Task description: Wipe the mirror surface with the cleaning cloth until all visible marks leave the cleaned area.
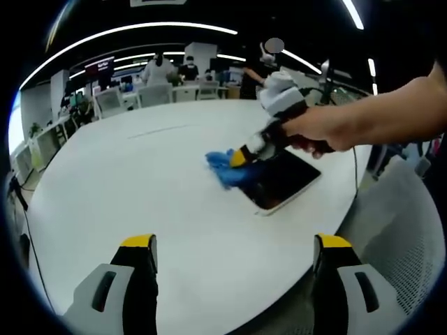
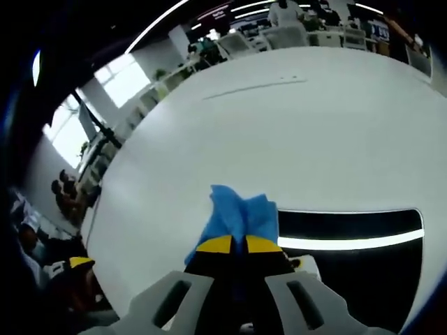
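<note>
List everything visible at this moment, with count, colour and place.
Table: one, white, round, under everything.
Mirror: one, dark glass, pale frame, flat near the table edge.
Cleaning cloth: one, blue, at the mirror's edge, pinched in the right gripper.
Chairs: several, white, beyond the table.
People: a few, in the background.
Right gripper: yellow tips, shut on the cloth.
Left gripper: yellow tips, open, above the table.
Person's hand: holding the right gripper.

Ahead of the wide-open left gripper, the right gripper presses a blue cleaning cloth onto the mirror.
</note>
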Tool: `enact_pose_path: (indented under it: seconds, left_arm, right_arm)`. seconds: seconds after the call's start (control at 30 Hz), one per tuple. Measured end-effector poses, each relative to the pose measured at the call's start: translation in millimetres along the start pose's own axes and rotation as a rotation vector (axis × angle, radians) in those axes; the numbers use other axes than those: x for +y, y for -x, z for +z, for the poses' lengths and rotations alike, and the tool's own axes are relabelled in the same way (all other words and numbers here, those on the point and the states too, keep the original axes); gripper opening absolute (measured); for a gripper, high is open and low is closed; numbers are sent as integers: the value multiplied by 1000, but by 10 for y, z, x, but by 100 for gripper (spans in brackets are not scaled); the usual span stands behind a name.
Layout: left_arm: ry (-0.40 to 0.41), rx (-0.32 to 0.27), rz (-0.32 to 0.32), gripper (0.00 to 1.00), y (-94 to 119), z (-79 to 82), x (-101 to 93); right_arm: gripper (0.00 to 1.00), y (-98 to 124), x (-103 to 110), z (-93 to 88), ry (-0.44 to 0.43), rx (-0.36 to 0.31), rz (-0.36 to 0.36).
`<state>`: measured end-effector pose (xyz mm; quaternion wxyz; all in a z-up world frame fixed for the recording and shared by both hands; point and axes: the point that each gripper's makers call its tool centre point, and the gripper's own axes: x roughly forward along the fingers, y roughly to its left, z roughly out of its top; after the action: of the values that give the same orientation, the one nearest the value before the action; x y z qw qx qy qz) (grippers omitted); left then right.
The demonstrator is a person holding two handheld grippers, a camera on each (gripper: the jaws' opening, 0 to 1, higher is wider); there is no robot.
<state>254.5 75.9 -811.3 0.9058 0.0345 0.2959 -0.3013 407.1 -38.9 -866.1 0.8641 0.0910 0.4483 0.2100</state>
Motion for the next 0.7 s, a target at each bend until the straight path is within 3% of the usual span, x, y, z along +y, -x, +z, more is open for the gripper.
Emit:
enact_pose_path:
  seconds: [0.7]
  left_arm:
    - [-5, 4, -3, 92, 0, -9, -13]
  right_arm:
    - [0, 68, 83, -132, -3, 17, 28]
